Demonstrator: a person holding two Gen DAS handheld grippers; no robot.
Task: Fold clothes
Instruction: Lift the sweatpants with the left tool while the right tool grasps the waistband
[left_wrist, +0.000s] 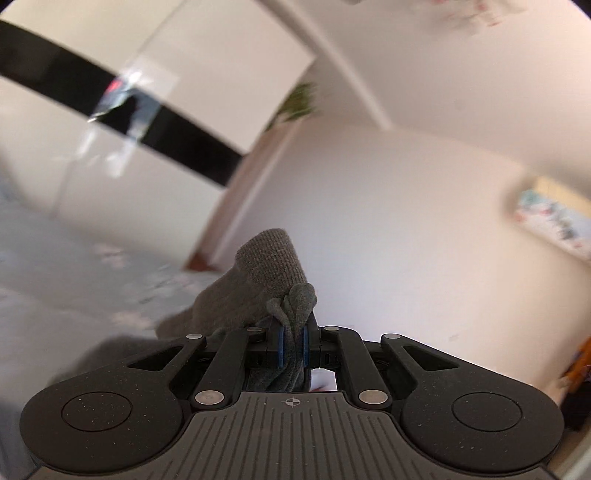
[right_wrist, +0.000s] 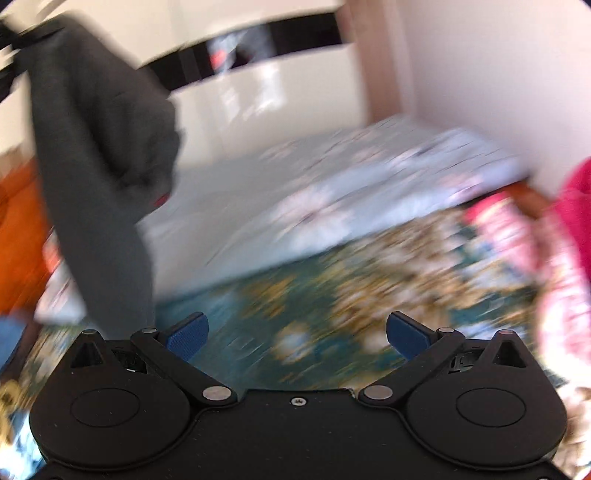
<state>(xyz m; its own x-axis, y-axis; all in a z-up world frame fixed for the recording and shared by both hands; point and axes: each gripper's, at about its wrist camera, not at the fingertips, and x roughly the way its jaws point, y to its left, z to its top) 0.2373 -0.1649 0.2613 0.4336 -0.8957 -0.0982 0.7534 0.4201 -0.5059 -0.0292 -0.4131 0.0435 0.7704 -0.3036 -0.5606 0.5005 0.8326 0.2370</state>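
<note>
My left gripper (left_wrist: 293, 345) is shut on a grey knitted garment (left_wrist: 255, 284), whose bunched edge sticks up between the blue pads; it is lifted high, facing the wall. In the right wrist view the same grey garment (right_wrist: 96, 147) hangs down at the upper left, above the bed. My right gripper (right_wrist: 297, 336) is open and empty, its blue fingertips (right_wrist: 188, 336) wide apart, to the right of the hanging cloth. The view is motion-blurred.
A bed with a pale blue floral sheet (right_wrist: 295, 192) and a teal and gold patterned blanket (right_wrist: 351, 295) lies below. Pink clothing (right_wrist: 554, 258) sits at the right. A white wardrobe with a black band (left_wrist: 166, 125) stands behind. An orange-brown floor (right_wrist: 18, 229) shows left.
</note>
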